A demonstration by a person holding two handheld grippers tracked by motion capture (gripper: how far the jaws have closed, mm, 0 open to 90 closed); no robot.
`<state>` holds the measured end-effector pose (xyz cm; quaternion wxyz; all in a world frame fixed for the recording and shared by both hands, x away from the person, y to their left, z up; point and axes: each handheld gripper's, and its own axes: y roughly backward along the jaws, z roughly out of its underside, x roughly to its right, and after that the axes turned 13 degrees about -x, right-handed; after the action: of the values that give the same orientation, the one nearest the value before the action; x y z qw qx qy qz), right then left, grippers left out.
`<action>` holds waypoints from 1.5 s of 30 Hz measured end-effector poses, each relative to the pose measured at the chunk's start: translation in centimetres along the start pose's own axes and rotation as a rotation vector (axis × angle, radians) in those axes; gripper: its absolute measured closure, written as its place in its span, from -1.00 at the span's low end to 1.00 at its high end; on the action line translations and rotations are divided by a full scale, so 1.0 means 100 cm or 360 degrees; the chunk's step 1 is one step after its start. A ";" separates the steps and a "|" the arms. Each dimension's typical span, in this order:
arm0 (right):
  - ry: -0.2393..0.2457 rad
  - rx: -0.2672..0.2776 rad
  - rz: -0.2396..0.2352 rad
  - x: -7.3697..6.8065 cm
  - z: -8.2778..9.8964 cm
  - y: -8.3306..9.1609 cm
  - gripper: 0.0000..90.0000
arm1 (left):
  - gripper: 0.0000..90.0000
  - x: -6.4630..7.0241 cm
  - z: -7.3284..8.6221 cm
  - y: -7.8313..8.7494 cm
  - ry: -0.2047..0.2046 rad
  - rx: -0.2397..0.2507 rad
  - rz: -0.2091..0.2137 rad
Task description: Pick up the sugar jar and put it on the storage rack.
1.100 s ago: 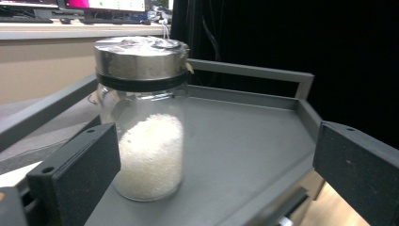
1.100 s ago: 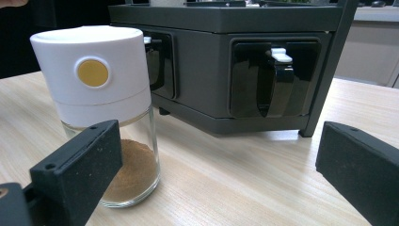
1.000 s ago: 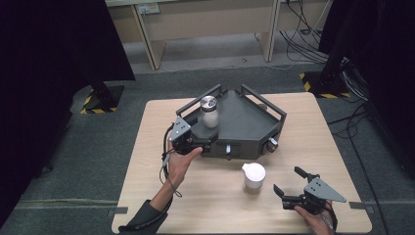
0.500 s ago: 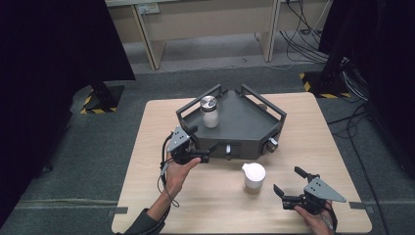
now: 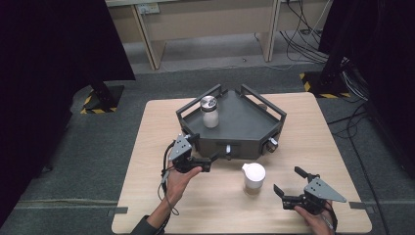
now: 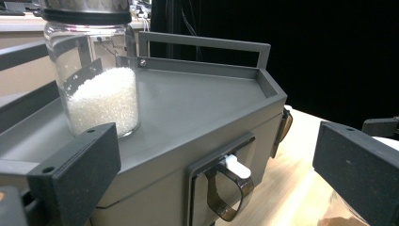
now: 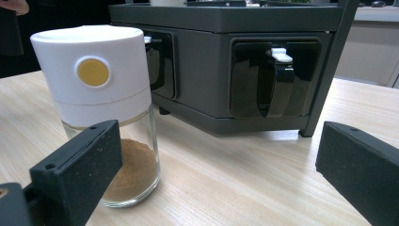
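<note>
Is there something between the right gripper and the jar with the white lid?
Nothing visible. The right gripper is open and the white-lidded jar stands just to its left on bare table. The rack is behind the jar.

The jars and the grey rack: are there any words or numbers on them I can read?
No readable text anywhere.
White-capped jar: a plain yellow dot, no letters.
Metal-lidded jar: a small label behind the glass, too blurred to read.
Grey rack: no words or numbers.
</note>
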<state>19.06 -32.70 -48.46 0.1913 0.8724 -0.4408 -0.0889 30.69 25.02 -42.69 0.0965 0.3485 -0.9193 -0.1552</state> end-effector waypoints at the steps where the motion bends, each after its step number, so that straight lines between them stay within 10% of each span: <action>1: 0.0000 0.0001 0.0000 0.000 0.000 0.000 -0.97 | -0.98 0.000 0.001 0.000 0.0000 -0.0002 0.0004; 45: 0.0003 -0.0005 -0.0005 0.001 0.000 0.000 -0.97 | -0.98 0.019 0.060 0.013 -0.0078 -0.0029 0.0015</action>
<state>19.14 -32.74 -48.46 0.1929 0.8730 -0.4390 -0.0891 26.77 26.00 -47.68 0.0778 0.3394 -0.9216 -0.1714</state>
